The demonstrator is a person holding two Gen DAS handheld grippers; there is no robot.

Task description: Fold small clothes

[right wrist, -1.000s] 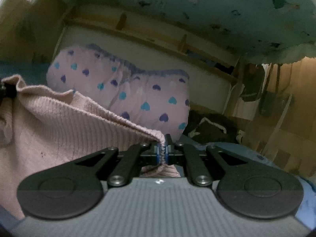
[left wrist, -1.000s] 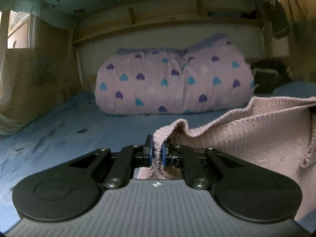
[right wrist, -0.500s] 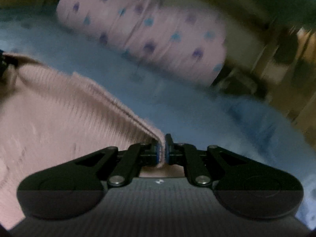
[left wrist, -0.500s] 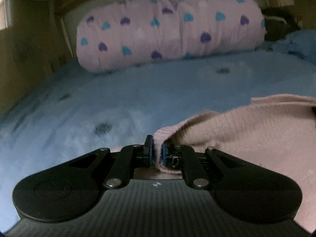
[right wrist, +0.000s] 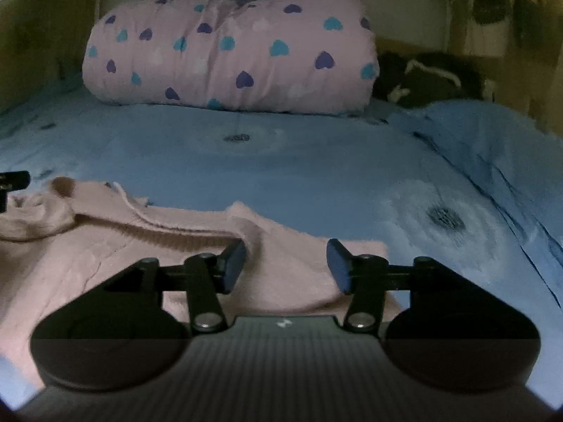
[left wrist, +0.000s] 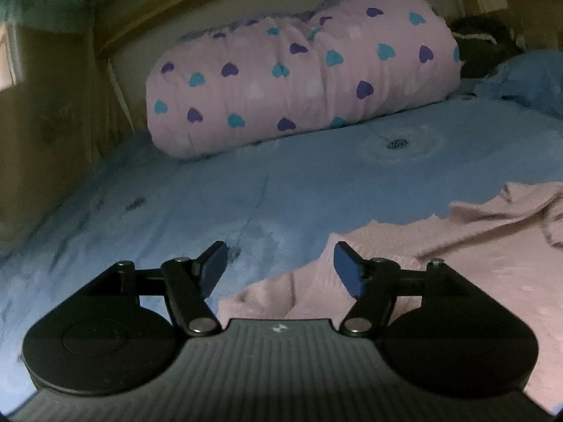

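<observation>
Pink knitted sweater (left wrist: 440, 256) laid rumpled on blue bedsheet (left wrist: 281, 183), near bed's front edge. Left gripper (left wrist: 279, 267) fingers spread apart, nothing held. Right gripper (right wrist: 285, 263) fingers likewise apart, over sweater hem. Pink heart-print quilt roll (right wrist: 228, 49) seen at bed's far edge.

Pink knit garment (left wrist: 440, 246) cut off right, its far side unseen.

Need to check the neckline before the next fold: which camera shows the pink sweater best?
The right wrist view: the pink sweater lies spread on the blue bedsheet, collar edge and bunched sleeve visible. The left wrist view shows only its crumpled edge at lower right.
</observation>
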